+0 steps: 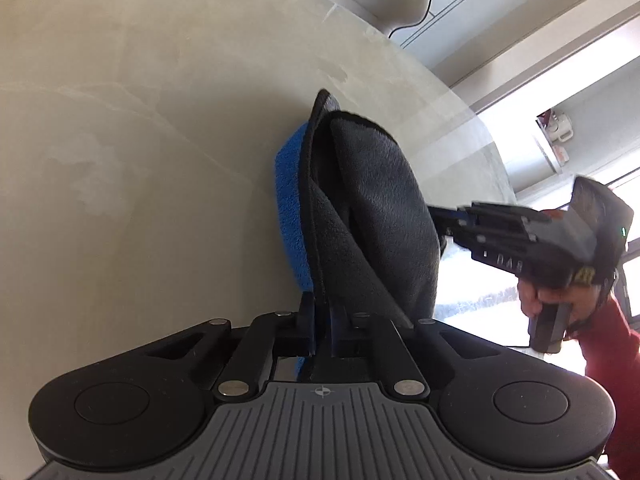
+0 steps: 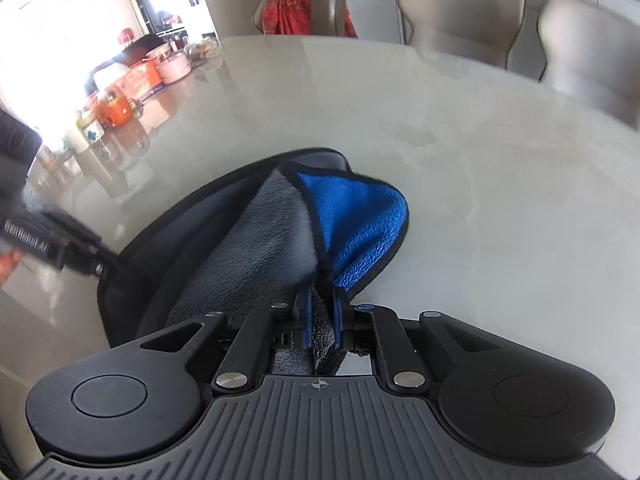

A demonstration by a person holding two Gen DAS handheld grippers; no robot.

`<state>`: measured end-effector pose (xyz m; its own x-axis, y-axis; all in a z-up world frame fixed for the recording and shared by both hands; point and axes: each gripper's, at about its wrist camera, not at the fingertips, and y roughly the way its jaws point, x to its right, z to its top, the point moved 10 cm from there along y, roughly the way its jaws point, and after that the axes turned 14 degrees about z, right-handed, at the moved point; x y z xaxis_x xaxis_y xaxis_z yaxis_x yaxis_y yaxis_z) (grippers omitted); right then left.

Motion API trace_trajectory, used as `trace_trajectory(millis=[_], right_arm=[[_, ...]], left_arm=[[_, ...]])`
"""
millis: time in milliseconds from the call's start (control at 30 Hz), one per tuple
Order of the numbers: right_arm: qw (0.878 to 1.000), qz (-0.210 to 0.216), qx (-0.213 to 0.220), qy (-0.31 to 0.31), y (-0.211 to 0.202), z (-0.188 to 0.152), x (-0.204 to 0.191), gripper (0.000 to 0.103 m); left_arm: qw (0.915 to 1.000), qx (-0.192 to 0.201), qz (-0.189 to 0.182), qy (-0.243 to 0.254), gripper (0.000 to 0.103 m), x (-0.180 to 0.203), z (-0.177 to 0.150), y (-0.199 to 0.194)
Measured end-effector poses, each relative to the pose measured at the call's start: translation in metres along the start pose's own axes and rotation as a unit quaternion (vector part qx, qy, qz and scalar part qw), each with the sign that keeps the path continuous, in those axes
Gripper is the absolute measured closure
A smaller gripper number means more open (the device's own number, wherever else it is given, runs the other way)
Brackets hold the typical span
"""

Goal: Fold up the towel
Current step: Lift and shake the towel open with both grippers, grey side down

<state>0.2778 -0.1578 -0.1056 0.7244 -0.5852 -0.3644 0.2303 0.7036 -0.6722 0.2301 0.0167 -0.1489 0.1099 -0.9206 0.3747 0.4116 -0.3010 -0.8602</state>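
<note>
The towel (image 1: 376,200) is grey on one side and blue on the other, with a black hem. It hangs doubled over above the pale table (image 1: 120,140). My left gripper (image 1: 320,320) is shut on one edge of it. My right gripper (image 2: 320,312) is shut on another edge, where grey and blue (image 2: 360,224) folds meet. In the left wrist view the right gripper (image 1: 444,220) reaches in from the right and touches the towel's far side. In the right wrist view the left gripper (image 2: 102,266) comes in from the left at the towel's hem.
Beige chairs (image 2: 464,12) stand at the table's far side; one (image 2: 308,4) has a red cloth over it. Orange containers and jars (image 2: 120,92) crowd the table's far left end. The table edge (image 1: 460,92) runs near a bright window.
</note>
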Motion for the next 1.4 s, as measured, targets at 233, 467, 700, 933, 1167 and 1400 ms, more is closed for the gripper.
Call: trace_trajectory(millis=[233, 467, 700, 933, 1167, 1400], right_arm=[[0.993, -0.023, 0.099, 0.057, -0.071, -0.012, -0.027, 0.093], [0.970, -0.013, 0.189, 0.154, -0.128, -0.044, -0.049, 0.093], [0.934, -0.017, 0.301, 0.191, -0.201, -0.043, -0.058, 0.093], [0.915, -0.035, 0.365, 0.169, -0.257, 0.004, -0.041, 0.093], [0.911, -0.049, 0.385, 0.135, -0.272, 0.081, -0.006, 0.093], [0.900, -0.064, 0.417, 0.112, -0.297, 0.131, 0.004, 0.093]], left_arm=[[0.9996, 0.024, -0.006, -0.017, 0.099, -0.001, 0.002, -0.014], [0.9982, 0.027, -0.026, -0.046, 0.099, -0.004, -0.005, -0.029], [0.9947, 0.057, -0.058, -0.063, 0.099, 0.000, 0.010, -0.064], [0.9897, 0.085, -0.094, -0.067, 0.099, 0.022, 0.061, -0.085], [0.9852, 0.119, -0.112, -0.052, 0.099, 0.060, 0.138, -0.097], [0.9755, 0.166, -0.135, -0.051, 0.099, 0.076, 0.208, -0.138]])
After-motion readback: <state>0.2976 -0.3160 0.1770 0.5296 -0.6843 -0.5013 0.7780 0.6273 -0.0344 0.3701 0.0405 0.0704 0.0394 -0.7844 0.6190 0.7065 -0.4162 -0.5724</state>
